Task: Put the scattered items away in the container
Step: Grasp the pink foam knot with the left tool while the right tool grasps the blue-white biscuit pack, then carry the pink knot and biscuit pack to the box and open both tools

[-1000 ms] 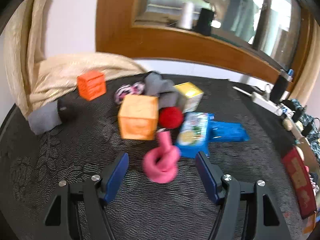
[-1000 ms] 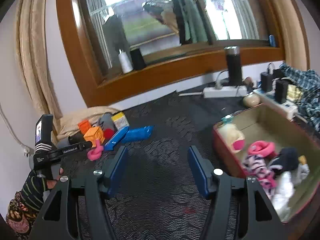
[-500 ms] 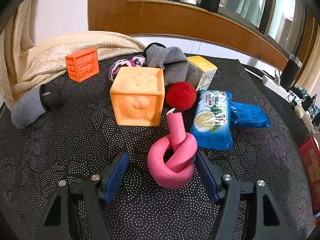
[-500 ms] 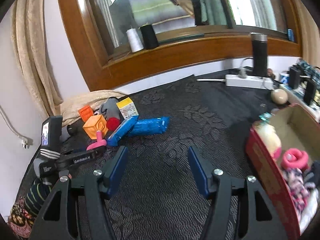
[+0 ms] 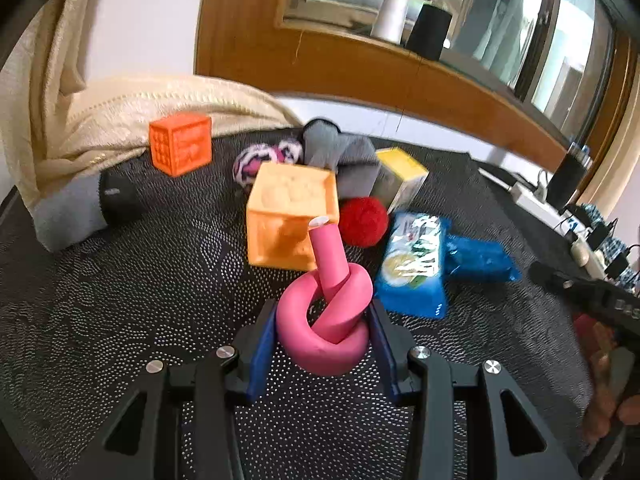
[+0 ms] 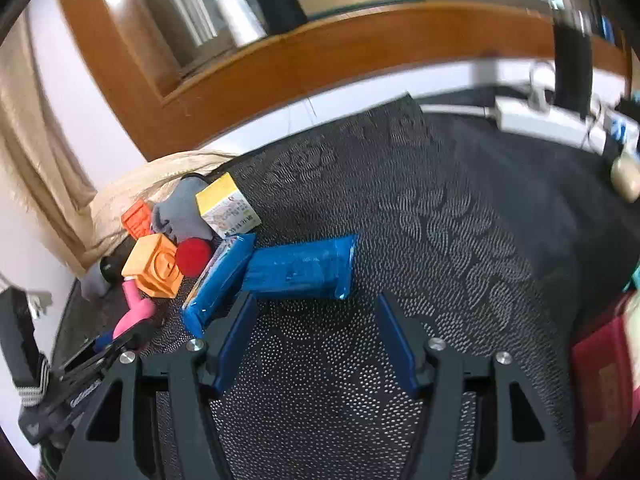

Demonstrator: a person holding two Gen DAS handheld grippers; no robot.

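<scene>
One dark patterned surface (image 5: 120,320) fills the lower half of both views, with a cream curtain (image 5: 80,128) bunched at the upper left of the left wrist view. At the right edge of the right wrist view, a red box (image 6: 600,384) shows only its near wall.

Two blue packets come next: one (image 6: 300,268) lies flat just above the right hand-held gripper (image 6: 314,344), whose blue pads stand wide apart with nothing between them; the other (image 5: 416,264), printed with a picture, sits right of centre in the left wrist view. A pale orange cube (image 5: 292,216) stands at the centre of that view, touching a red pompom (image 5: 364,222) on its right. Behind them lie a grey sock (image 5: 344,156) and a yellow carton (image 5: 400,180). A smaller bright orange cube (image 5: 180,148) sits at the upper left, against the curtain.

Low in the centre of the left wrist view, the left hand-held gripper (image 5: 322,332) has its pads pressed on both sides of the pink knot (image 5: 324,320), which sits just in front of the pale cube, its free end pointing up.
</scene>
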